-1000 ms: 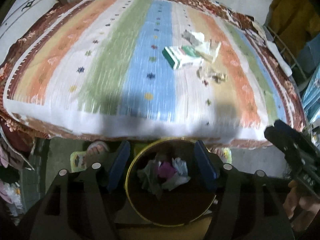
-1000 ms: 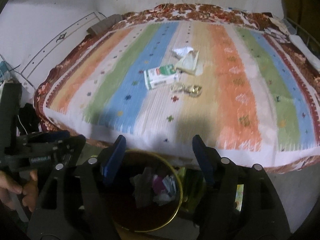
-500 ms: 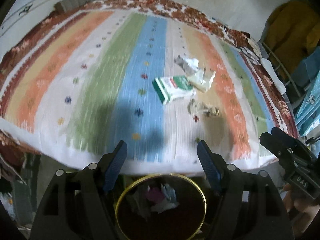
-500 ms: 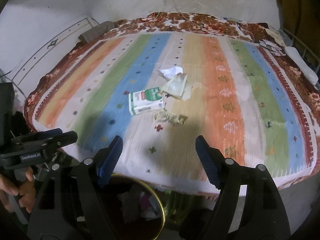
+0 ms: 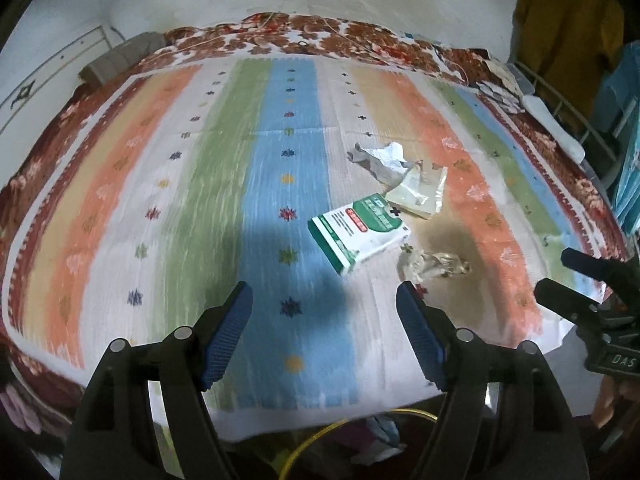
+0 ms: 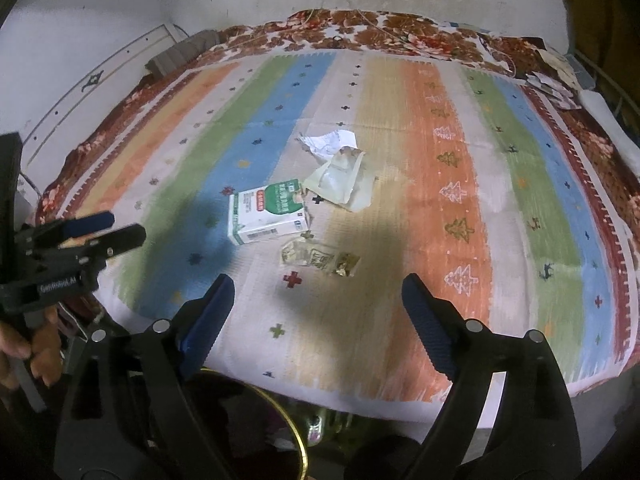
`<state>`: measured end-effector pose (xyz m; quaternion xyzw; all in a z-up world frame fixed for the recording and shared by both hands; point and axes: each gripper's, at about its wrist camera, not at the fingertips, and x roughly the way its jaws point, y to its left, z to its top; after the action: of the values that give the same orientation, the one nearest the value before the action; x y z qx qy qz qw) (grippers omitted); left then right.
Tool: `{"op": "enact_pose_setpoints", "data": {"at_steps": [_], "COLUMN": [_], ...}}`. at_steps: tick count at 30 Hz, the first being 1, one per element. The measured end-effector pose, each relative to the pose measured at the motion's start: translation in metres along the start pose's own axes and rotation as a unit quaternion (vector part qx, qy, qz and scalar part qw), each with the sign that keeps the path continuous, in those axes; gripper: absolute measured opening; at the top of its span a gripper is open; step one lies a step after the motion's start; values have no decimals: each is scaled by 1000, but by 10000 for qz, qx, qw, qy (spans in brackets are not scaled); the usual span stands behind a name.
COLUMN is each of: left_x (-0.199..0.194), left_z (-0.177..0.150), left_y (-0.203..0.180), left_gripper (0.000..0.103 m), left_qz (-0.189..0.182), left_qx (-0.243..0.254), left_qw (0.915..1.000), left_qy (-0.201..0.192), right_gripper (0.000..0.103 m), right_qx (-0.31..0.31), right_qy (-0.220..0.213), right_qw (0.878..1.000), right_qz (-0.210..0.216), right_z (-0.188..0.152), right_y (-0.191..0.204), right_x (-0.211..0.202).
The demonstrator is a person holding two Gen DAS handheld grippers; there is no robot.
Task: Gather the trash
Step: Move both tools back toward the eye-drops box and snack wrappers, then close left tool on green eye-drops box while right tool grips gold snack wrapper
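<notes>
Trash lies in a cluster on the striped bedspread: a green and white box, crumpled white paper, a clear plastic pouch and a crumpled gold wrapper. My left gripper hovers open over the bed's near edge, just short of the box. My right gripper is short of the wrapper, its jaws opening with nothing between them. The gold-rimmed bin sits below the bed edge, mostly hidden.
A folded grey cloth lies at the bed's far left corner. A metal rack with hanging clothes stands on the right. White walls border the far side. A hand holds the left gripper's handle.
Both grippers have moved forward from above the bin to over the bed's edge, closer to the trash. The bin has dropped to the bottom of both views. The right jaws have widened.
</notes>
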<state>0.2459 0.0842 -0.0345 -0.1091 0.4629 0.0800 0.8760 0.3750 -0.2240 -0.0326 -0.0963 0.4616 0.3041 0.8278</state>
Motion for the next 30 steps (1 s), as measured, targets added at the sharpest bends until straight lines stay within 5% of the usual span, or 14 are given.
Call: {"op": "enact_pose_setpoints", "data": {"at_steps": [22,30], "left_x": [92,119], "left_z": [33,36], "left_y": [7,-6], "left_gripper": [90,97], "left_qz": [-395,-525], "left_qx": [1214,1907], "left_qw": [9909,9778], "left_qy": [418,686], "right_gripper": [90,90], "right_qx": [-1588,-2017], "right_qy": [446,648], "right_qw": [9861,9770], "right_qz": [-196,-229], "right_z": [6,3], "right_y": [9,14], "right_x": [81,109]}}
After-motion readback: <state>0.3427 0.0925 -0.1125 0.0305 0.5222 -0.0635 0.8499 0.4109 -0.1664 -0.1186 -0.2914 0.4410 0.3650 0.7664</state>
